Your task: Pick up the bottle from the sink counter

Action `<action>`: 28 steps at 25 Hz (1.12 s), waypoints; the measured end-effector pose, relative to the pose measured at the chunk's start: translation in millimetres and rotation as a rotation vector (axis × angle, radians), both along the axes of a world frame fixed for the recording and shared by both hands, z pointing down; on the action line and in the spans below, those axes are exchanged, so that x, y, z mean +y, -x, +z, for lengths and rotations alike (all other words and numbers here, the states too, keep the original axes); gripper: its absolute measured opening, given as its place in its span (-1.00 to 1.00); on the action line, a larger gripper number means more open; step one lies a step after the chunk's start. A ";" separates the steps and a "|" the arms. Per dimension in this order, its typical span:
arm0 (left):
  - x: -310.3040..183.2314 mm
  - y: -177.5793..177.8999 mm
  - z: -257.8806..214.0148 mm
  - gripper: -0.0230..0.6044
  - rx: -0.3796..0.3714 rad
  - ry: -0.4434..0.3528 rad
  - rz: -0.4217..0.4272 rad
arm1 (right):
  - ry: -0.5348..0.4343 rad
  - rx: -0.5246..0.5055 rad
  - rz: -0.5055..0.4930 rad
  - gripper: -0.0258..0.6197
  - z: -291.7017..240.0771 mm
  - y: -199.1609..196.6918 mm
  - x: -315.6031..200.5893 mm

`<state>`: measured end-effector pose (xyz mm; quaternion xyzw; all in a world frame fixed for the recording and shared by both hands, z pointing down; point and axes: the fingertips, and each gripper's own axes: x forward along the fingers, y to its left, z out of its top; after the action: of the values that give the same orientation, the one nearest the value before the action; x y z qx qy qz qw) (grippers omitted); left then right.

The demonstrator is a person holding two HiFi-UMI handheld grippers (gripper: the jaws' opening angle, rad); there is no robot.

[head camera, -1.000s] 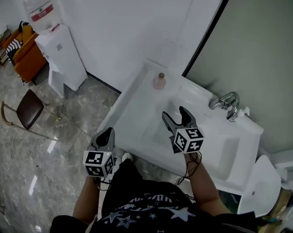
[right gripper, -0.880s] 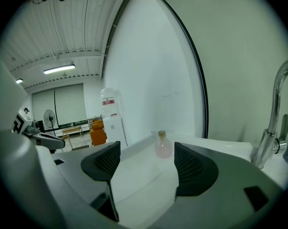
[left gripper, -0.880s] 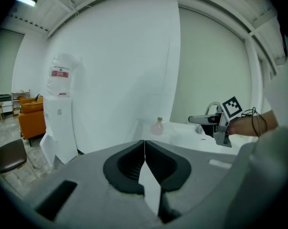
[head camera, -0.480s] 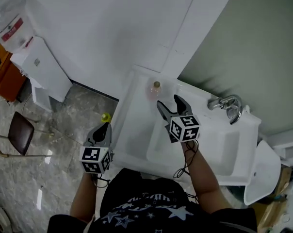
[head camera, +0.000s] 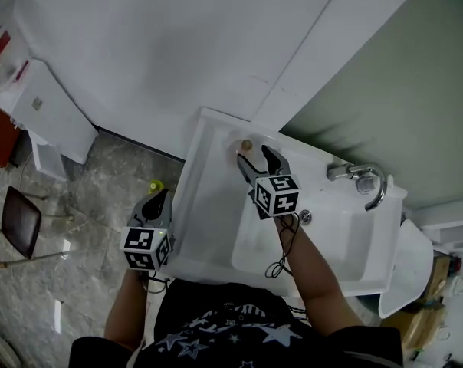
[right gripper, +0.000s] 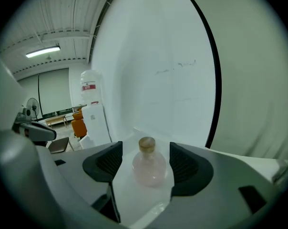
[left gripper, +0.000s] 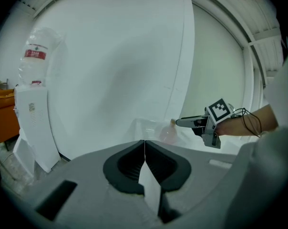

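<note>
A small round clear bottle with pinkish contents and a cork-coloured cap stands upright at the back left corner of the white sink counter. In the head view the bottle sits just past my right gripper. From the right gripper view, my right gripper has a jaw on each side of the bottle; the jaws are closing, with gaps still showing beside the glass. My left gripper hangs off the counter's left edge, its jaws shut with nothing held, and from there the bottle shows far ahead.
A chrome faucet stands at the back right of the sink basin. The white wall rises directly behind the bottle. A water dispenser, a chair and a small yellow-green object are on the floor to the left.
My right gripper has moved forward across the counter until its jaws flank the bottle. The left gripper stayed low at the counter's left side. The head view has shifted forward.
</note>
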<state>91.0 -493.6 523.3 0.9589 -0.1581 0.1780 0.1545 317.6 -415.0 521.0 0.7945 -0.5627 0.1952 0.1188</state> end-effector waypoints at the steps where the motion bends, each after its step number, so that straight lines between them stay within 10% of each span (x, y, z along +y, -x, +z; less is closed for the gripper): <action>1: -2.7 -3.2 2.5 -0.86 -0.002 0.007 0.001 | 0.011 0.004 -0.003 0.03 4.2 -1.6 -3.0; 28: -16.9 -41.5 41.5 -0.86 -0.050 0.089 0.030 | 0.052 0.076 -0.066 -0.49 32.8 -12.6 -40.6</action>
<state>132.5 -510.5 564.8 0.9486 -0.1397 0.2110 0.1902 330.2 -455.6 553.8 0.7790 -0.5783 0.1753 0.1673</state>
